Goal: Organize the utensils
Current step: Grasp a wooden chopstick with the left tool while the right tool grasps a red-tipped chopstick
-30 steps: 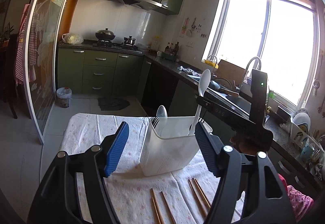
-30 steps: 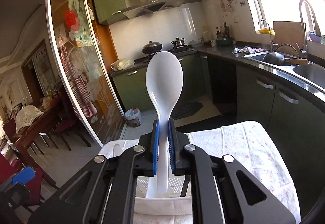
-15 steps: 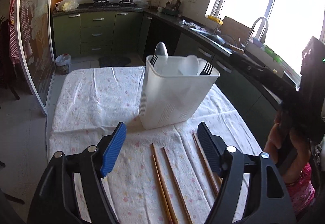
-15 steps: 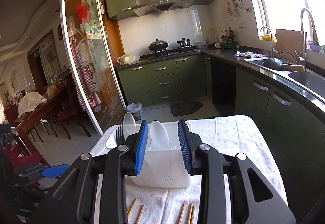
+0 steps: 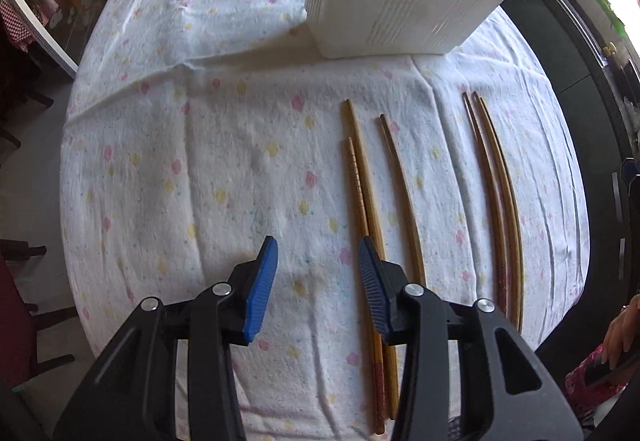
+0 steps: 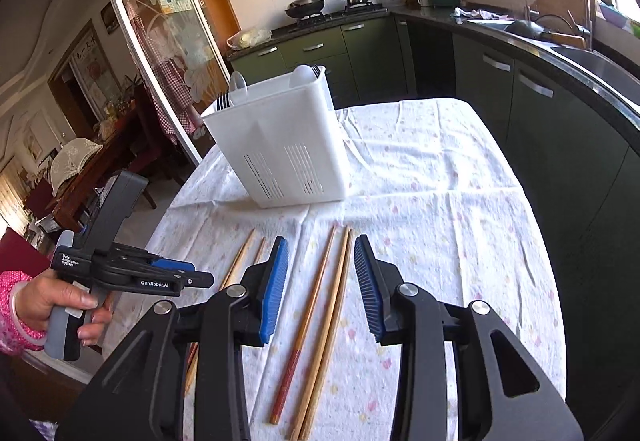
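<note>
My right jaws (image 6: 320, 281) had just opened off the white plastic spoon, now standing in the white slotted plastic caddy (image 6: 288, 145), and hung empty over two wooden chopsticks (image 6: 324, 305). My left jaws (image 5: 314, 281) had narrowed, empty, beside another pair (image 5: 366, 197) on the floral-clothed surface (image 5: 180, 161); chopsticks came next, I judged

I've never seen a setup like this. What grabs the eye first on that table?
A white utensil holder stands at the far end of a flowered tablecloth, with forks and spoons poking out. Wooden chopsticks lie loose on the cloth nearer the camera. The right gripper, blue-padded, hangs open over one pair.
</note>
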The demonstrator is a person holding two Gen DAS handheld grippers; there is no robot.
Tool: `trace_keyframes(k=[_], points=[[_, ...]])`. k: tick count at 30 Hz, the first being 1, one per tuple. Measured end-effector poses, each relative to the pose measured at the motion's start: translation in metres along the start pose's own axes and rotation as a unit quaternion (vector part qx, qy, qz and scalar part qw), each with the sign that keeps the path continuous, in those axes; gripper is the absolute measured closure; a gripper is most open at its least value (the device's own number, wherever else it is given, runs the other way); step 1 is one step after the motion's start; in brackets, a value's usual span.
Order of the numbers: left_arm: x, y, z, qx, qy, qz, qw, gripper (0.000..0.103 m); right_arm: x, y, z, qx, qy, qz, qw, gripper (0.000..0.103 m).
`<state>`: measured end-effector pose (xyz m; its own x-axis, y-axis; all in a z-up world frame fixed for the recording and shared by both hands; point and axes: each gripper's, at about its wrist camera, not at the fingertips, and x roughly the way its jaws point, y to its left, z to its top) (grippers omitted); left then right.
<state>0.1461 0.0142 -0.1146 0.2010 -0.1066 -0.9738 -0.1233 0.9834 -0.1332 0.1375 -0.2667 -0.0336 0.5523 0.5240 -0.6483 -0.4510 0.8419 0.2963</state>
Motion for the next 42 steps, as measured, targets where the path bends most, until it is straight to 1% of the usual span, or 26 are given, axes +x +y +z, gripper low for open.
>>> trace_keyframes(k=[2, 3, 7, 11, 13, 15, 17, 20, 24, 25, 27, 29, 30, 31, 32, 33, 35, 36, 38, 40, 42], points=[[0.004, -0.001, 0.001, -0.006, 0.008, -0.003, 0.9999, 0.063, -0.003, -0.006, -0.002, 0.007, -0.001, 0.002, 1.0, 0.064], [0.003, -0.003, 0.003, -0.005, 0.006, -0.001, 1.0, 0.063, -0.003, -0.008, -0.004, 0.009, 0.0, 0.003, 1.0, 0.064], [0.003, -0.009, 0.006, 0.001, 0.01, 0.006, 0.9999, 0.063, -0.006, -0.012, -0.009, 0.018, 0.005, 0.01, 1.0, 0.064], [0.003, -0.014, 0.008, 0.011, 0.016, 0.02, 0.9996, 0.063, -0.007, -0.011, -0.004, 0.022, 0.008, 0.012, 1.0, 0.064], [0.004, -0.014, 0.008, 0.012, 0.018, 0.029, 0.9993, 0.06, -0.007, -0.011, -0.003, 0.023, 0.01, 0.014, 1.0, 0.064], [0.004, -0.013, 0.009, 0.016, 0.024, 0.042, 0.9987, 0.06, -0.007, -0.01, -0.002, 0.022, 0.013, 0.015, 1.0, 0.063], [0.01, -0.015, 0.013, 0.01, 0.037, 0.039, 0.9985, 0.061, -0.007, -0.008, -0.001, 0.02, 0.015, 0.015, 1.0, 0.063], [0.012, -0.018, 0.015, 0.012, 0.038, 0.043, 0.9983, 0.061, -0.006, -0.007, 0.001, 0.021, 0.019, 0.018, 0.999, 0.062], [0.015, -0.032, 0.02, 0.023, 0.038, 0.049, 0.9978, 0.061, 0.0, 0.0, 0.004, 0.01, 0.03, 0.003, 0.999, 0.062], [0.016, -0.037, 0.022, 0.027, 0.038, 0.054, 0.9974, 0.061, 0.003, 0.003, 0.005, 0.004, 0.038, -0.006, 0.999, 0.062], [0.018, -0.044, 0.023, 0.036, 0.035, 0.063, 0.9967, 0.07, 0.012, 0.007, 0.008, -0.011, 0.064, -0.025, 0.998, 0.062], [0.018, -0.046, 0.026, 0.031, 0.039, 0.061, 0.9969, 0.089, 0.025, 0.01, 0.011, -0.022, 0.097, -0.032, 0.994, 0.064], [0.019, -0.047, 0.029, 0.027, 0.042, 0.057, 0.9971, 0.095, 0.032, 0.01, 0.011, -0.021, 0.118, -0.024, 0.993, 0.073], [0.02, -0.047, 0.03, 0.023, 0.044, 0.051, 0.9975, 0.095, 0.041, 0.01, 0.013, -0.016, 0.142, -0.011, 0.99, 0.081], [0.02, -0.043, 0.031, 0.021, 0.045, 0.046, 0.9977, 0.095, 0.051, 0.011, 0.014, -0.009, 0.167, 0.004, 0.986, 0.091], [0.021, -0.042, 0.031, 0.022, 0.045, 0.043, 0.9978, 0.095, 0.061, 0.012, 0.014, -0.002, 0.19, 0.016, 0.982, 0.093], [0.021, -0.046, 0.032, 0.027, 0.047, 0.041, 0.9977, 0.095, 0.084, 0.014, 0.016, 0.013, 0.235, 0.032, 0.971, 0.093], [0.021, -0.047, 0.031, 0.032, 0.048, 0.042, 0.9975, 0.095, 0.095, 0.015, 0.017, 0.018, 0.249, 0.032, 0.968, 0.093], [0.019, -0.04, 0.029, 0.035, 0.051, 0.039, 0.9973, 0.094, 0.114, 0.019, 0.021, 0.015, 0.268, 0.016, 0.963, 0.093], [0.02, -0.04, 0.03, 0.039, 0.051, 0.037, 0.9973, 0.094, 0.13, 0.02, 0.025, 0.017, 0.285, 0.0, 0.958, 0.093], [0.02, -0.037, 0.032, 0.045, 0.049, 0.036, 0.9971, 0.094, 0.143, 0.021, 0.029, 0.017, 0.294, -0.019, 0.955, 0.092]])
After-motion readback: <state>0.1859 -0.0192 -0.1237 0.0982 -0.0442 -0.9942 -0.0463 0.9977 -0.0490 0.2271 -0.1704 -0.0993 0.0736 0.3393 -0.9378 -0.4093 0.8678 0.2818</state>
